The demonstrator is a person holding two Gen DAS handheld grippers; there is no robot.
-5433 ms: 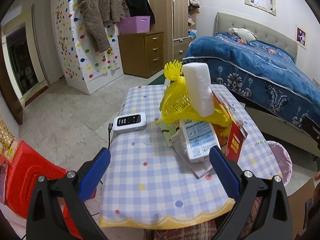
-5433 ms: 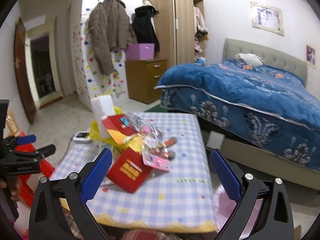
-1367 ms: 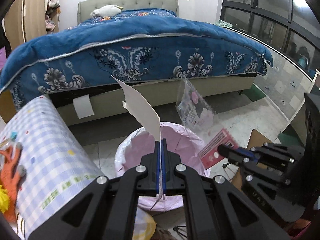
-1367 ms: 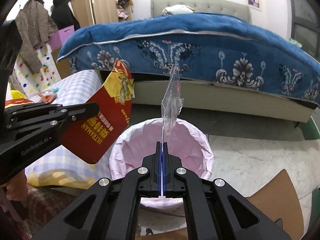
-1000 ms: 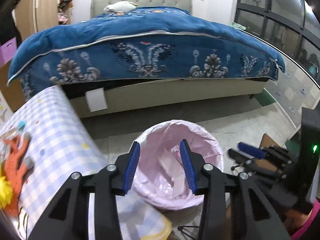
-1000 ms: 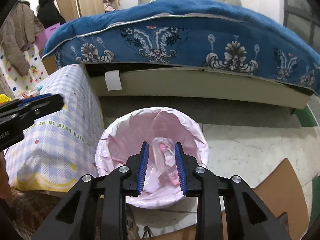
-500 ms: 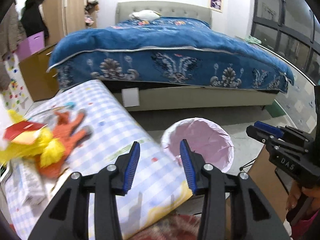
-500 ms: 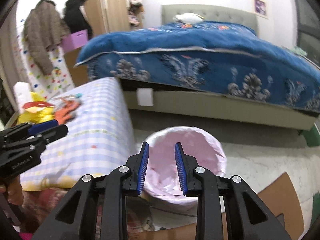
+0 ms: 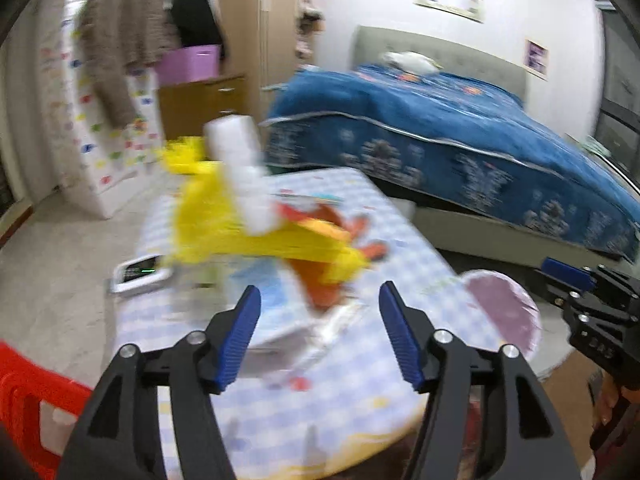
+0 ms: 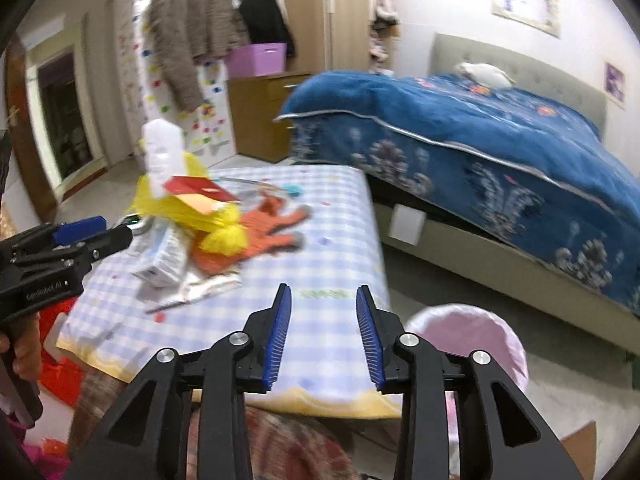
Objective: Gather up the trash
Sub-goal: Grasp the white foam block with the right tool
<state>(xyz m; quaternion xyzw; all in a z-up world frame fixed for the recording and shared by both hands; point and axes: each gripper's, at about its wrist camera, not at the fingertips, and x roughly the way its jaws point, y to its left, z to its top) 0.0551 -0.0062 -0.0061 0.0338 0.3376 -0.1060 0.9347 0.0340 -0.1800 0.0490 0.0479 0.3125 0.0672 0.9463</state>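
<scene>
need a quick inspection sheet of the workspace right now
surface: checked tablecloth on low table
job's things: trash pile with yellow mesh, white foam block, red card, orange piece, carton; pink-lined bin on the floor beside the table
clutter: white device at the table edge
grippers: left claw and right claw both empty, jaws opening
cables: nothing seen
surroundings: blue bed, wardrobe, hanging coats

A blue-and-white checked tablecloth (image 10: 344, 240) carries yellow netting (image 10: 224, 236), an orange toy (image 10: 272, 226) and a red card (image 10: 198, 188), beside a pink-lined bin (image 10: 468, 340) and a blue flowered bedspread (image 10: 500, 136).
</scene>
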